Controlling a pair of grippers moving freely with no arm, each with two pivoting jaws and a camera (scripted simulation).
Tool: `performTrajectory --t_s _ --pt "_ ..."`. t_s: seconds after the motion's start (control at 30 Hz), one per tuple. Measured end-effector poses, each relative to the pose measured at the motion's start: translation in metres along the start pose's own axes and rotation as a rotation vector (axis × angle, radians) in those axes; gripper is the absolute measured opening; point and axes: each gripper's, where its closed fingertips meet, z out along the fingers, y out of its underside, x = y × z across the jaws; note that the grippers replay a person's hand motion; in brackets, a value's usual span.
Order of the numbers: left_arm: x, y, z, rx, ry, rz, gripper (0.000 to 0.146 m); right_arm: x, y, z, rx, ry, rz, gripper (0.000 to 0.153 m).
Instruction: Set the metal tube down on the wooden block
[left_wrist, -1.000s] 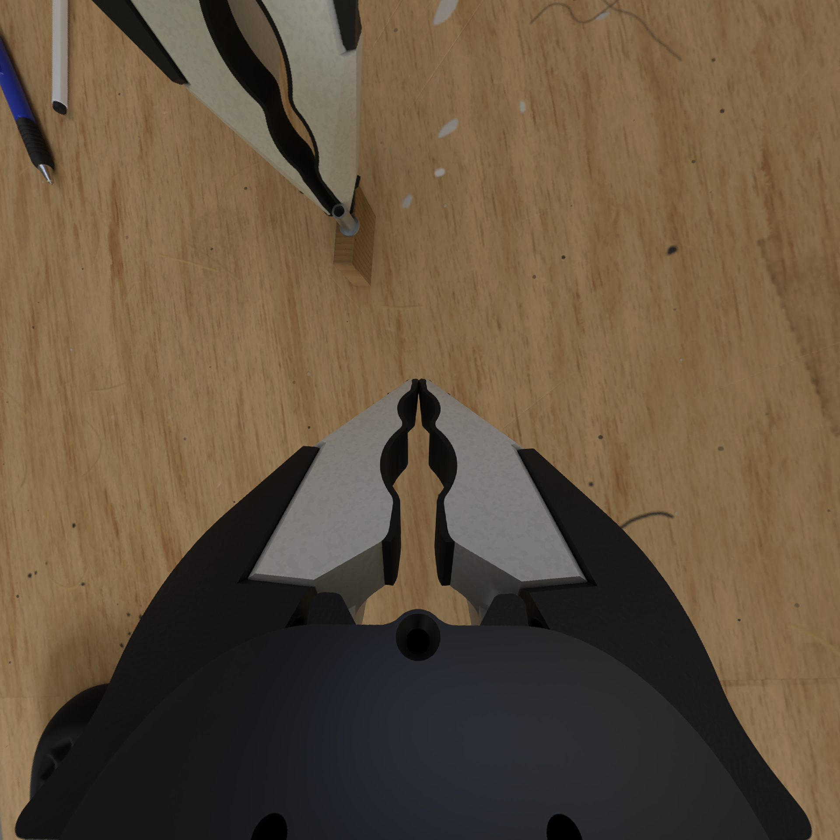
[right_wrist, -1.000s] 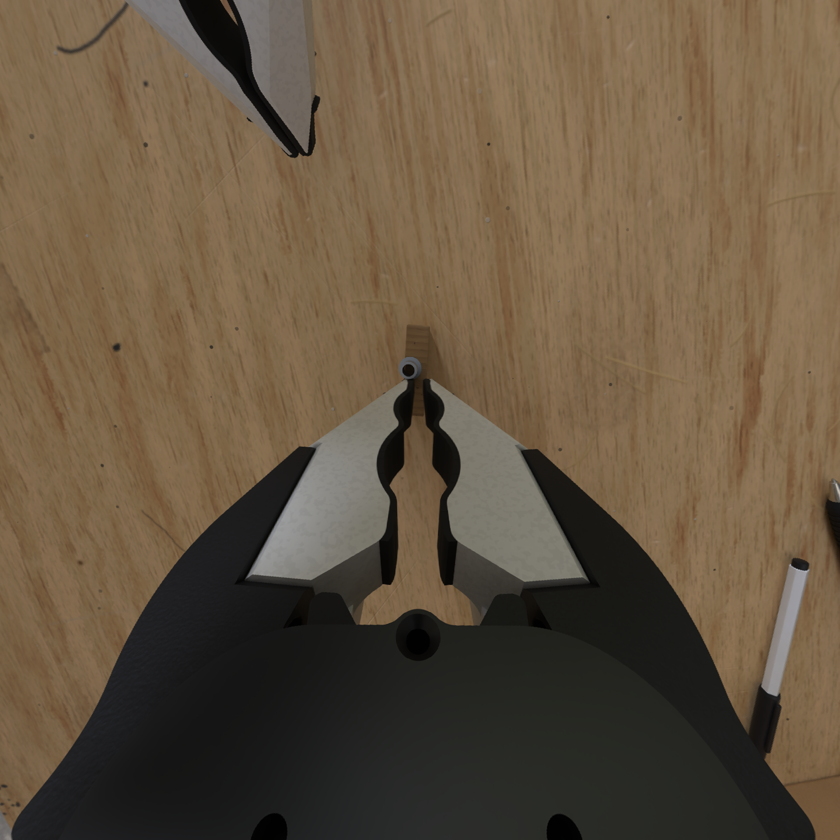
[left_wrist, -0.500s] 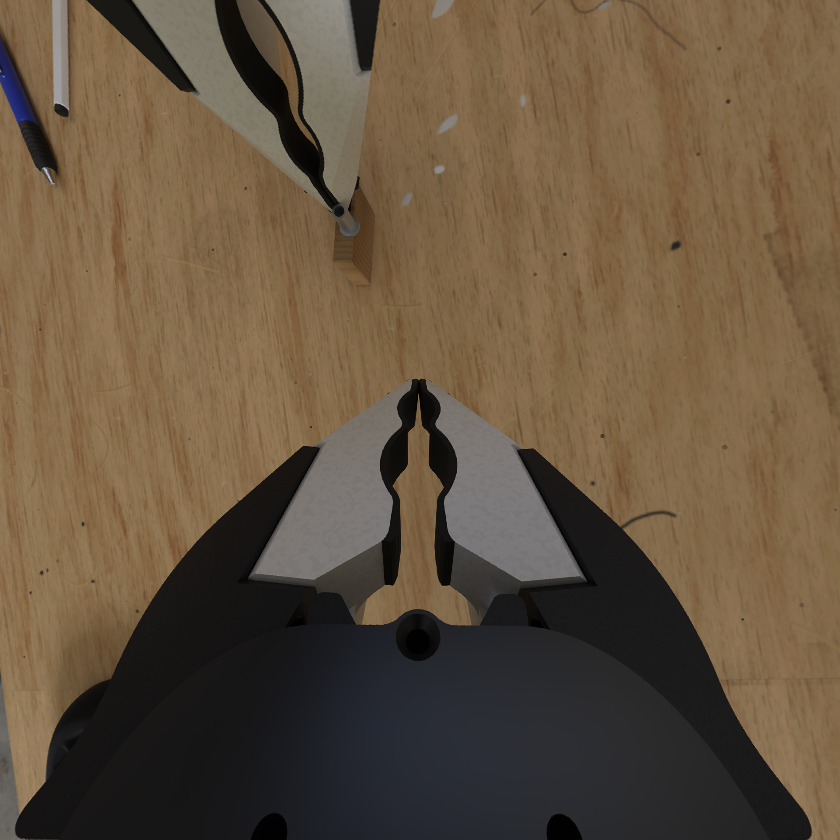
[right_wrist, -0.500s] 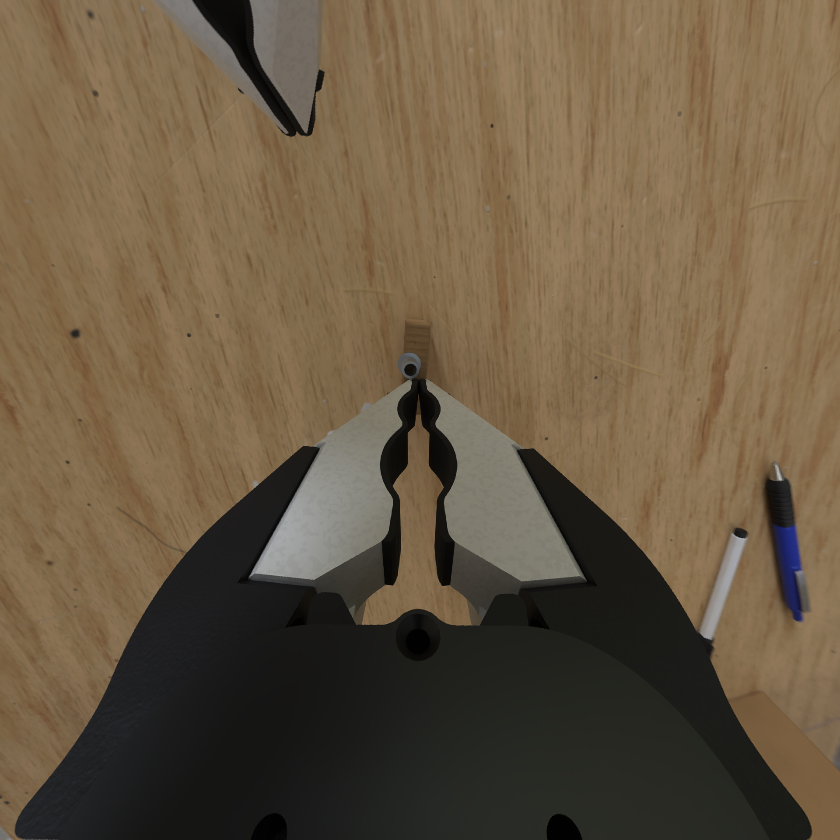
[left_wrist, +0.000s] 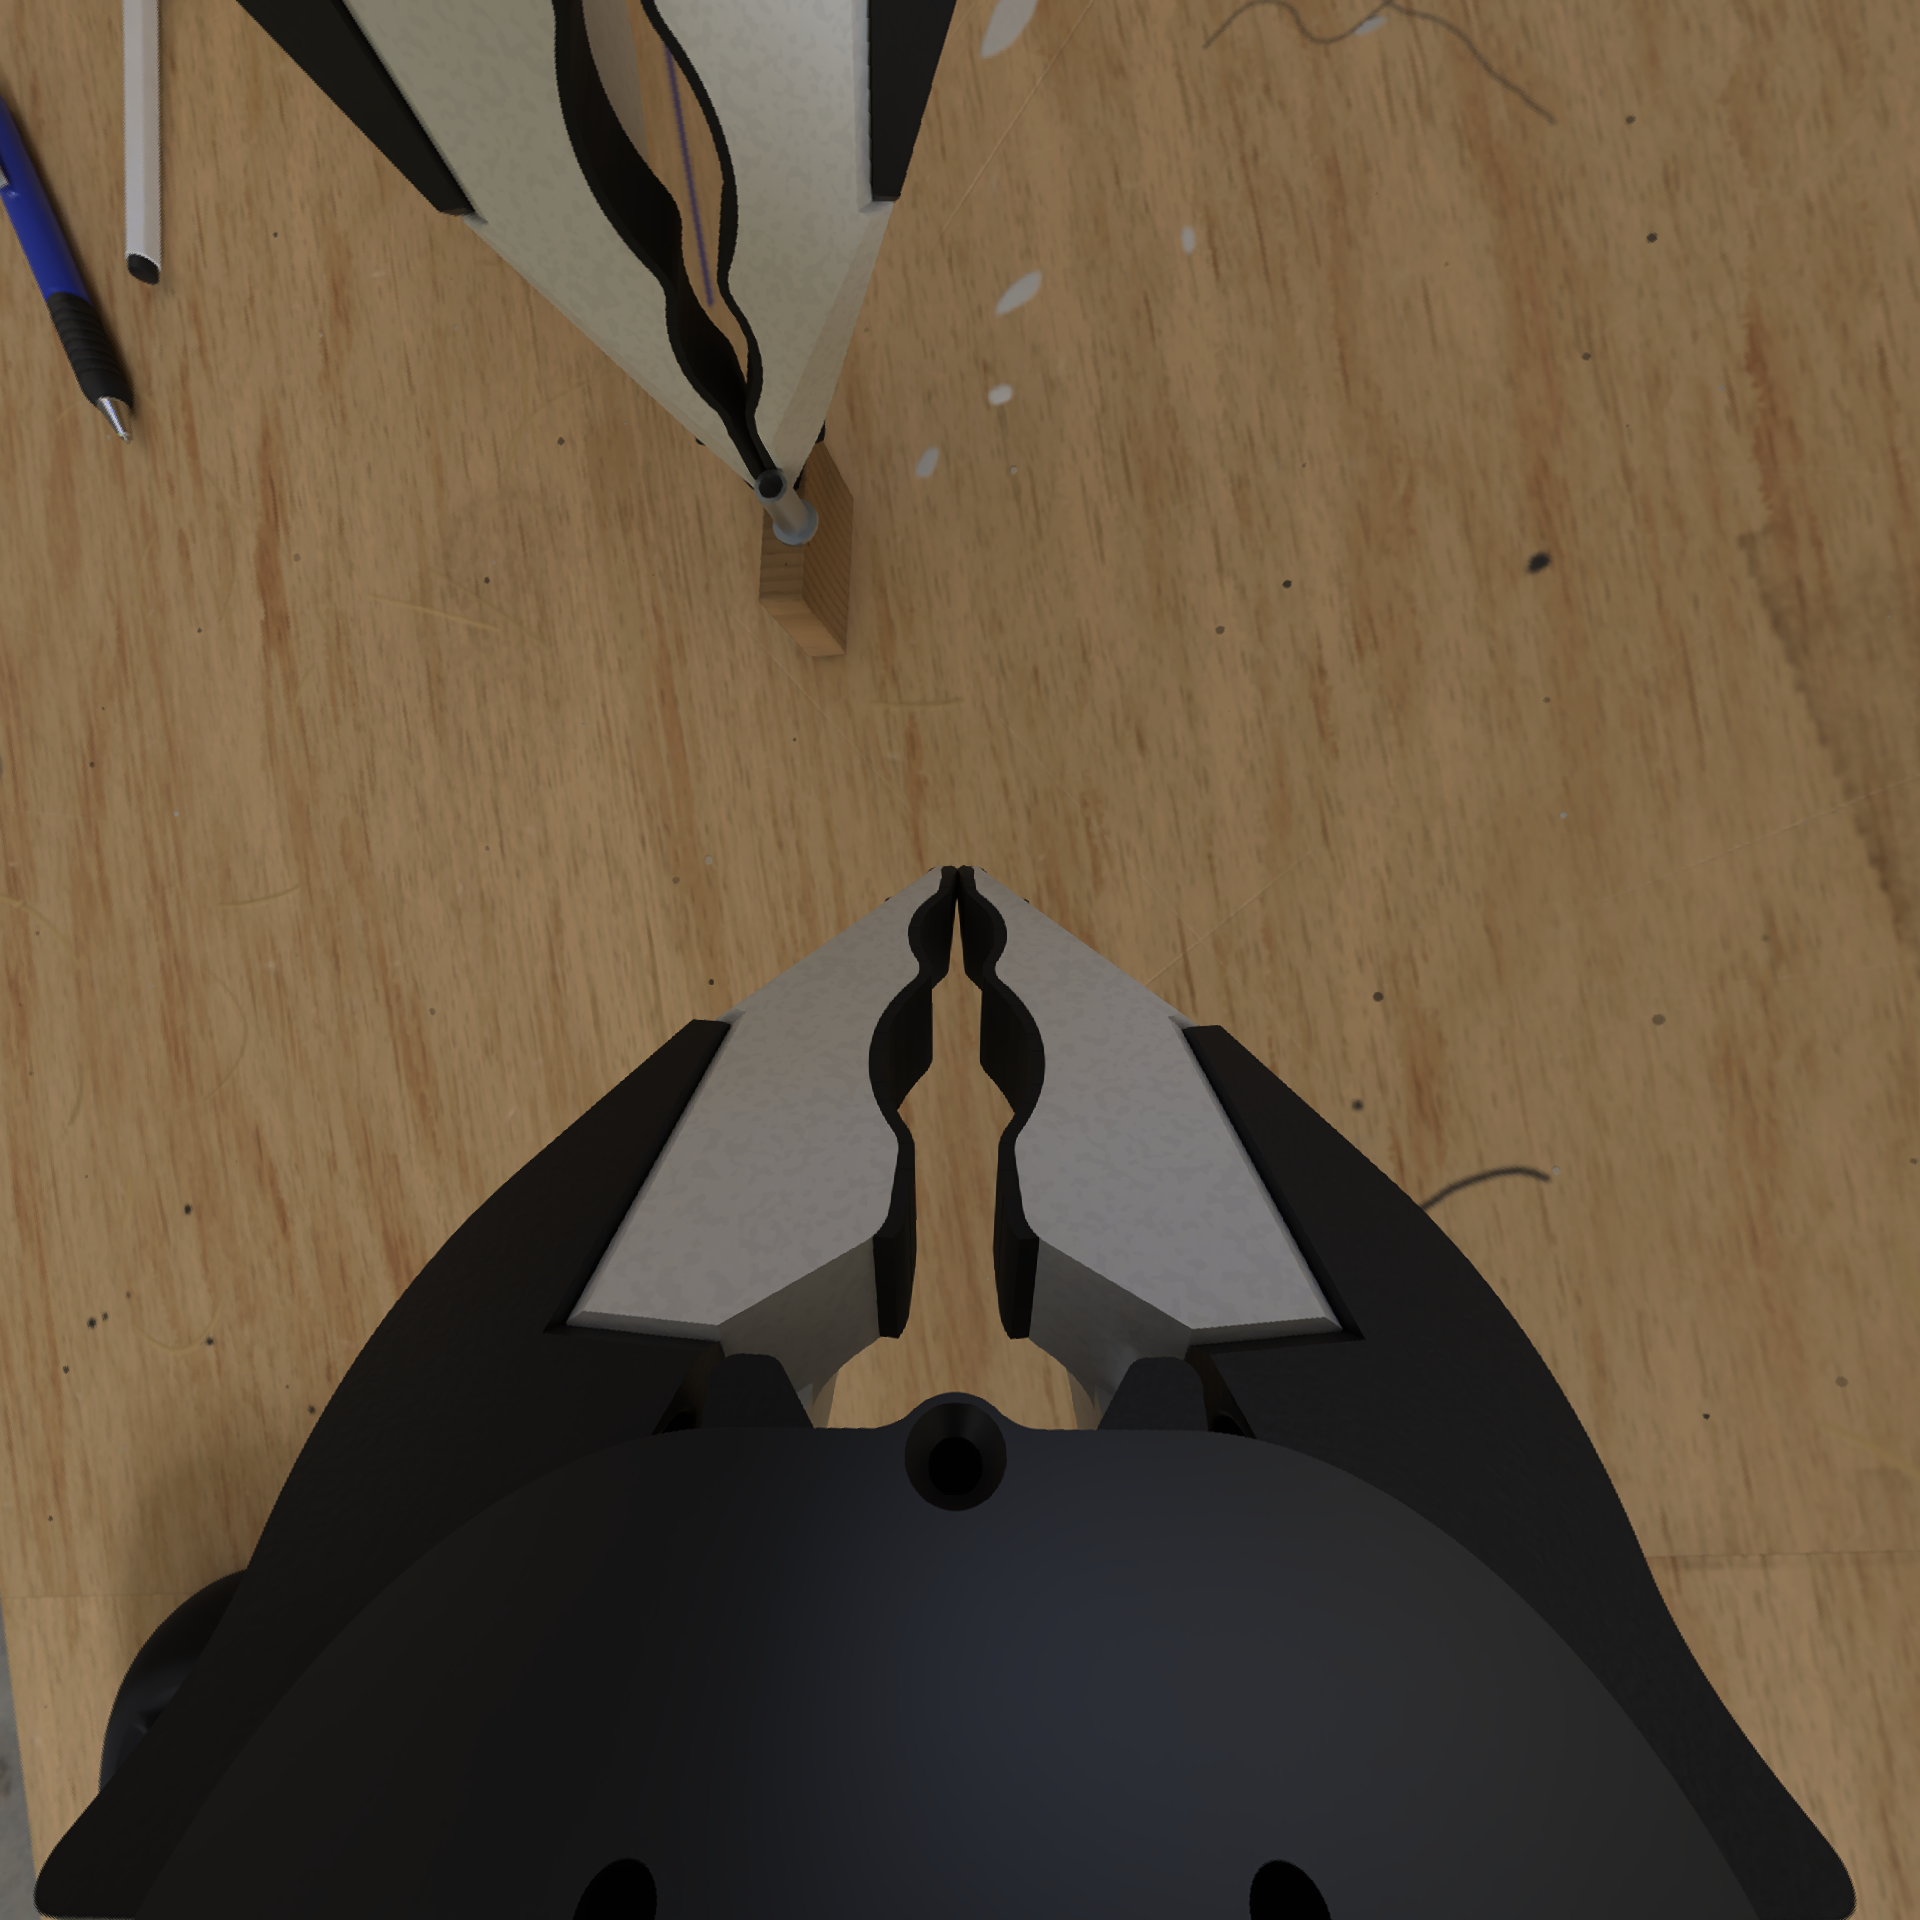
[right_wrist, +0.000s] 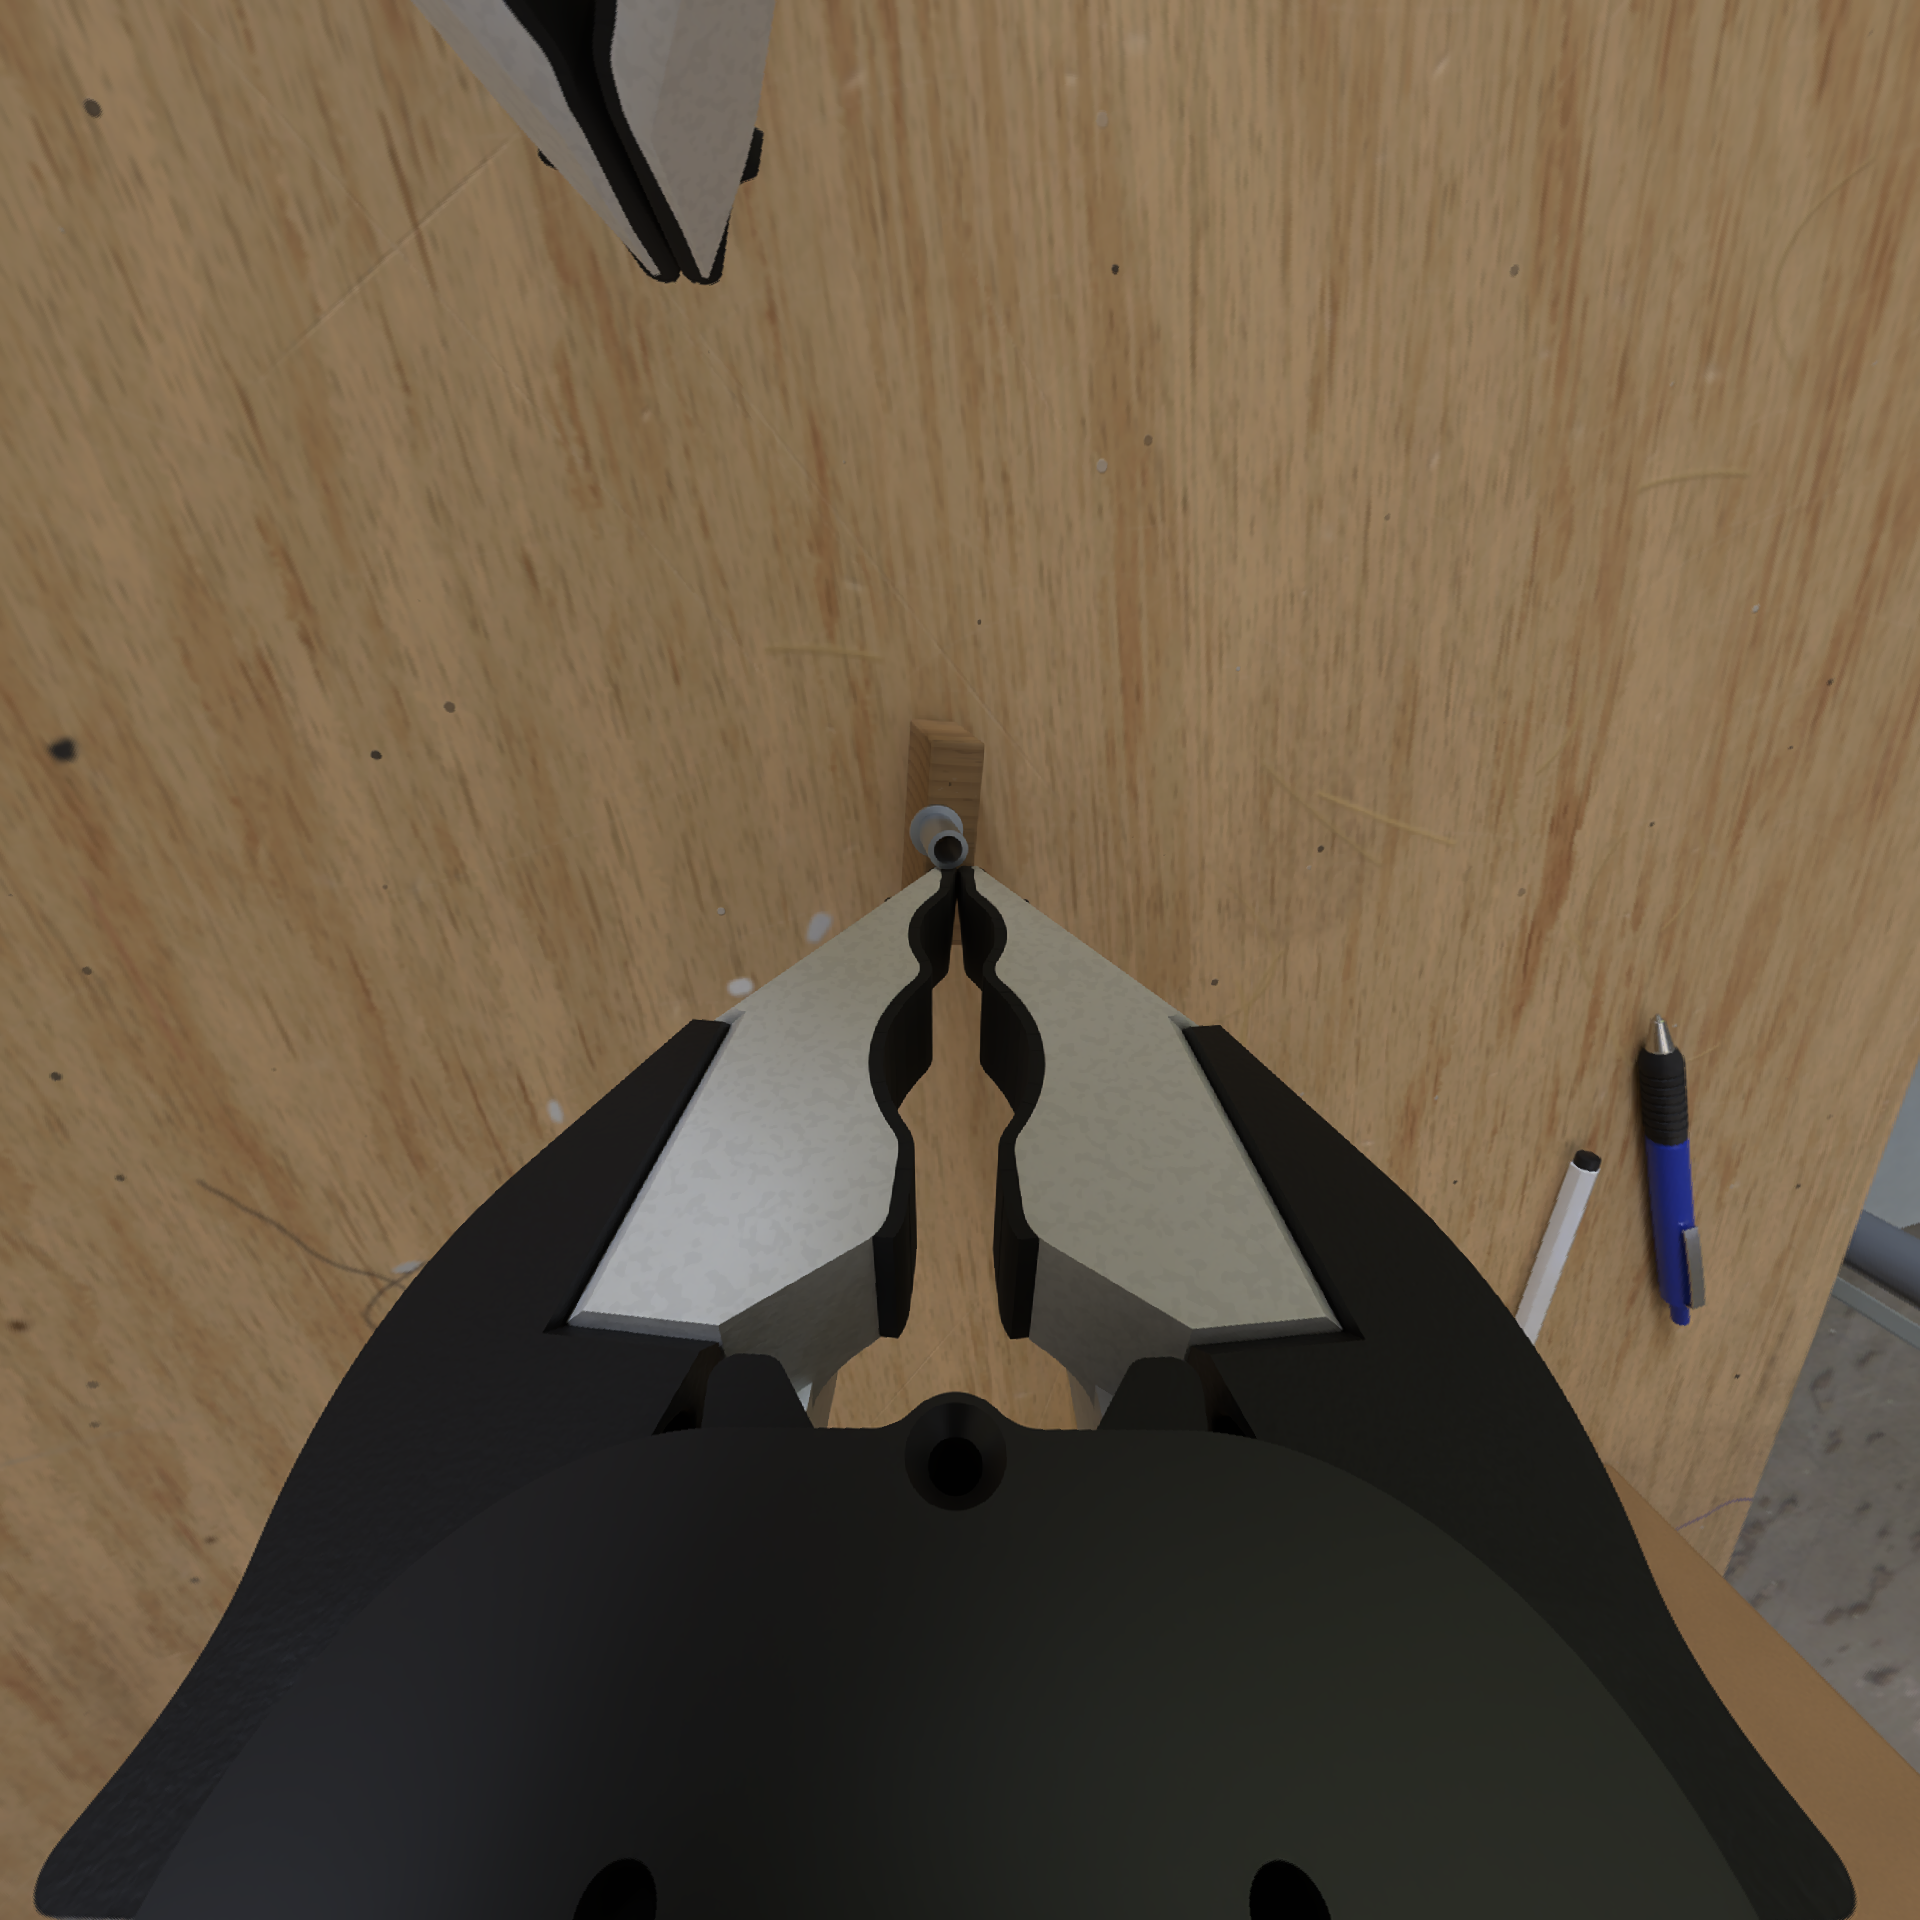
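Right gripper (right_wrist: 957, 873): jaws nearly pressed together, tips pinching the top end of the metal tube (right_wrist: 940, 834). The tube stands roughly upright, its long axis near vertical, lower end on the wooden block (right_wrist: 948, 766). Left gripper (left_wrist: 957, 871), well apart from the block: jaws pressed together, empty. Blue pen (right_wrist: 1671, 1169) & white pen (right_wrist: 1556, 1242) lie far from the block. No writing legible.
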Motion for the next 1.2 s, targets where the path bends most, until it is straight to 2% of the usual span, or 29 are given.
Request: performTrajectory --t_s 0.17,0.47,0.73,0.83,0.9,1.0,1.2 --pt "0.0 0.0 0.0 0.015 0.006 -0.004 0.0 0.0 0.0 0.0 0.047 0.031 0.011 0.0" --pt "0.001 -0.002 0.002 0.034 0.006 -0.005 0.0 -0.001 0.0 -0.001 0.015 0.083 -0.027 0.0" --pt "0.002 -0.006 0.004 0.009 0.019 0.013 0.0 0.001 0.001 -0.001 0.071 -0.005 0.019 0.0" --pt "0.002 -0.006 0.004 0.011 0.019 0.01 0.0 0.004 -0.006 -0.007 0.159 -0.045 0.058 0.012" --pt "0.002 -0.006 0.004 0.003 0.017 0.015 0.0 0.001 -0.011 -0.008 0.207 -0.103 0.069 0.01" --pt "0.002 -0.006 0.004 0.002 0.021 0.011 0.0 0.001 -0.005 -0.001 0.127 -0.121 0.067 0.005" --pt "0.002 -0.007 0.004 0.002 0.017 0.017 0.0 0.0 -0.001 0.0 0.103 -0.153 0.075 0.003"
